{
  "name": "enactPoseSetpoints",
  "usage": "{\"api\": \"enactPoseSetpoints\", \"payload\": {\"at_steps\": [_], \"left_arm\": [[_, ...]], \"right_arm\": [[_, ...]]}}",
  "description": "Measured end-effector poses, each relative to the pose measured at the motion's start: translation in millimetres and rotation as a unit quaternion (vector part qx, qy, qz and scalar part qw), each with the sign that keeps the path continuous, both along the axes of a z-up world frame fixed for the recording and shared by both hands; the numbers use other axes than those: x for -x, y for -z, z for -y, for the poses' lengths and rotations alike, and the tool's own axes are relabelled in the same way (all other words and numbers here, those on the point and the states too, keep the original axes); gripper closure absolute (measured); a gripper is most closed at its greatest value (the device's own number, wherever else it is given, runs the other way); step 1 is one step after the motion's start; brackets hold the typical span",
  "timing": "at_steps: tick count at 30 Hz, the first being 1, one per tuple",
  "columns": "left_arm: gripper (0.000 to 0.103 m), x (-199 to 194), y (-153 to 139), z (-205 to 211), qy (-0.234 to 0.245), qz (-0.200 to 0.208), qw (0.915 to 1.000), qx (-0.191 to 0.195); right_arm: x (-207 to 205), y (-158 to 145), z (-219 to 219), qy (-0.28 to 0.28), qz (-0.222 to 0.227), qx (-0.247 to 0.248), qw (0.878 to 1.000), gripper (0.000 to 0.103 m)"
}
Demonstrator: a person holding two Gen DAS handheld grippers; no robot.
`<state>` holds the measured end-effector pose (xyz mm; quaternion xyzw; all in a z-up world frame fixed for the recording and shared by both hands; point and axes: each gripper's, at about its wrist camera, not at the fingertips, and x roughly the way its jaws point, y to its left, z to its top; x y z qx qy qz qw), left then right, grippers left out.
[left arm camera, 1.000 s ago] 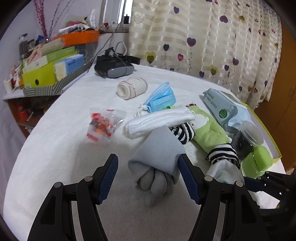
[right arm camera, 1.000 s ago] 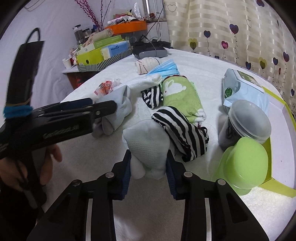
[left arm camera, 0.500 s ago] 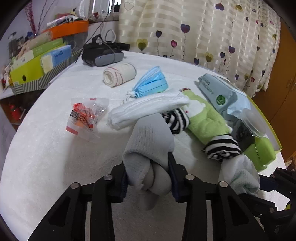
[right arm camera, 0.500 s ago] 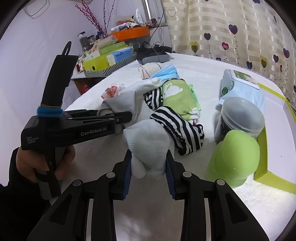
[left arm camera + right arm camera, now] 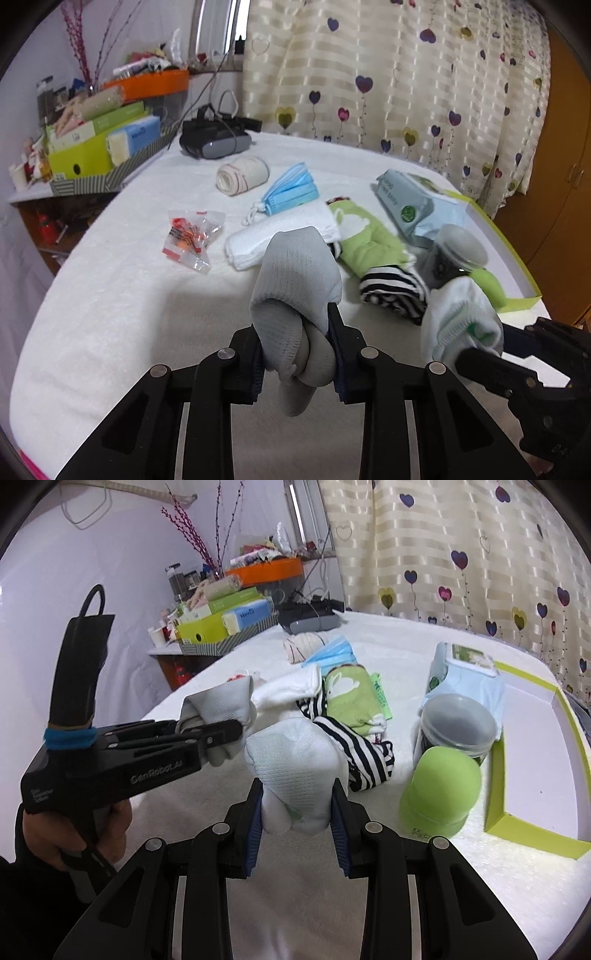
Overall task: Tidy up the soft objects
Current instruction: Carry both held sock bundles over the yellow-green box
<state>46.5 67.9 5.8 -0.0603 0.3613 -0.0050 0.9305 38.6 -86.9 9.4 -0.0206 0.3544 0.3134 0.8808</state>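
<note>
A rolled grey sock (image 5: 295,273) is lifted off the white bedspread (image 5: 110,295), with my left gripper (image 5: 295,332) closing on its lower end and both pads pressing it. The right wrist view shows the same gripper (image 5: 221,731) and grey sock (image 5: 221,701) at the left, held by a hand. My right gripper (image 5: 295,801) is shut on a rolled white sock (image 5: 295,768), which is also raised. That white sock (image 5: 458,317) hangs at the right of the left wrist view. A black-and-white striped sock (image 5: 354,749) lies just behind it.
On the bed lie a green rabbit cloth (image 5: 351,694), a folded white cloth (image 5: 288,229), blue masks (image 5: 291,188), a bandage roll (image 5: 242,173), a snack bag (image 5: 192,236) and a wipes pack (image 5: 410,199). A lidded jar (image 5: 458,720), a green cup (image 5: 443,790) and a green-rimmed box (image 5: 532,749) stand at the right.
My left gripper went from wide open around the grey sock to closed on it and raised it. My right gripper lifted the white sock slightly, still gripping it.
</note>
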Motion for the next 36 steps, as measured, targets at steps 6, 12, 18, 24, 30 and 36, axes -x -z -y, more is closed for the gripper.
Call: {"api": "enactPoseSetpoints", "payload": {"at_steps": [6, 12, 18, 24, 30, 36], "left_arm": [[0.076, 15.4, -20.1, 19.4, 0.009, 0.022, 0.9997, -0.010], [0.076, 14.1, -34.5, 37.9, 0.023, 0.034, 0.9991, -0.012], [0.076, 3.1, -47.8, 66.1, 0.052, 0.046, 0.9976, -0.010], [0.076, -11.7, -60.9, 105.4, 0.093, 0.058, 0.9939, -0.006], [0.075, -28.6, -64.2, 143.8, 0.130, 0.055, 0.9899, -0.002], [0.075, -51.1, -54.7, 180.9, 0.165, 0.033, 0.9857, -0.001]], "right_arm": [[9.8, -16.2, 13.3, 0.008, 0.026, -0.009, 1.000, 0.069], [11.4, -26.3, 32.6, 0.025, 0.040, -0.016, 0.999, 0.069], [4.8, -36.2, 63.3, 0.063, 0.051, -0.021, 0.996, 0.069], [-7.2, -38.2, 101.5, 0.112, 0.050, -0.024, 0.992, 0.069], [-24.0, -34.2, 135.7, 0.153, 0.040, -0.019, 0.987, 0.069], [-41.7, -19.5, 169.3, 0.190, 0.015, -0.013, 0.982, 0.069]]}}
